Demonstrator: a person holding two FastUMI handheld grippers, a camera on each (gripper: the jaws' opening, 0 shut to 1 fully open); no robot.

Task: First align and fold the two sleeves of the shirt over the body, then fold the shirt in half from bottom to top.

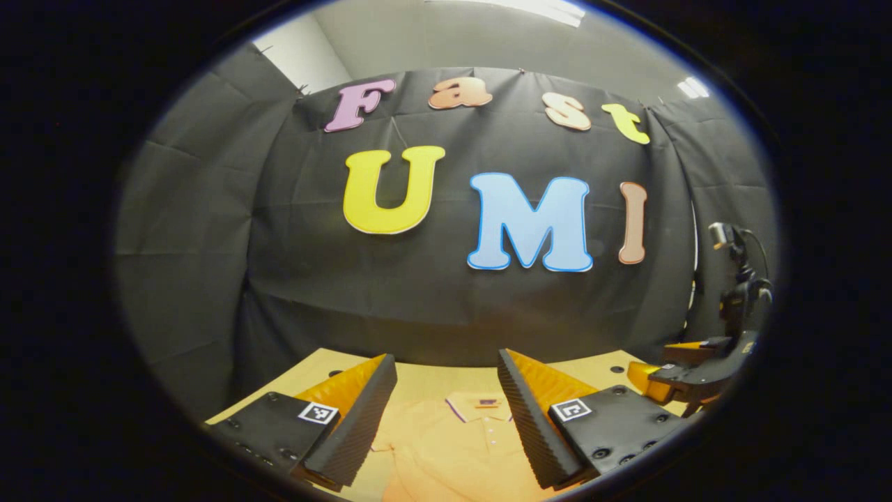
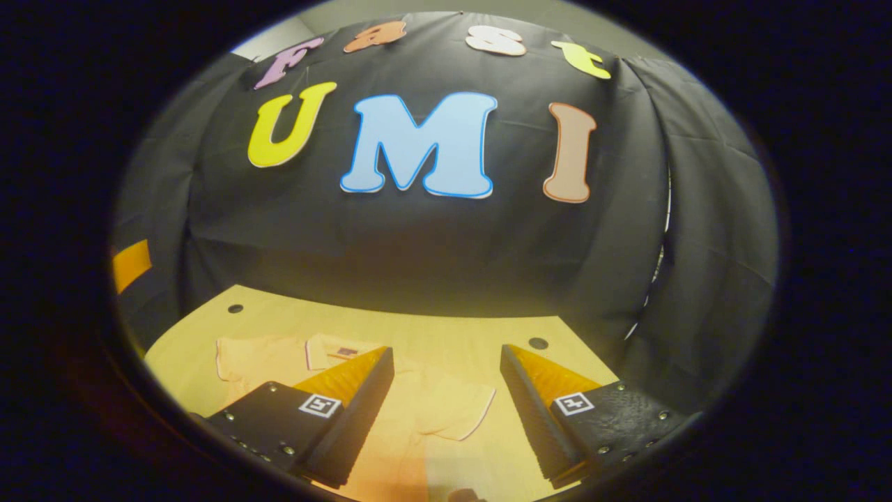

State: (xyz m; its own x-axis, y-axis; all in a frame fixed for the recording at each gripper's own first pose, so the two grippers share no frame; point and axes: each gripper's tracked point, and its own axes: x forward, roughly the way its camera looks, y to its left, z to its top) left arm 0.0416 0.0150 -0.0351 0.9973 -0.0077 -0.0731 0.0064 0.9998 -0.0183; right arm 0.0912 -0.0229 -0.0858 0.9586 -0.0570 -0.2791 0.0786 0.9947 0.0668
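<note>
A pale orange polo shirt (image 1: 446, 446) lies flat on the wooden table (image 1: 432, 380), collar toward the far wall. My left gripper (image 1: 446, 418) hovers open above its chest, the collar (image 1: 477, 406) showing between the fingers. In the right gripper view the same shirt (image 2: 418, 411) spreads with both short sleeves out: one sleeve (image 2: 244, 359) at the left, the other sleeve (image 2: 460, 411) between the fingers. My right gripper (image 2: 446, 411) stands open over that sleeve, holding nothing. The right gripper (image 1: 686, 380) also appears at the far right of the left gripper view.
The black cloth wall closes the booth behind the table (image 2: 446, 328). Small dark holes (image 2: 537, 343) mark the tabletop near its far corners. A camera on a stand (image 1: 732, 265) rises at the right edge. Bare wood lies beyond the collar.
</note>
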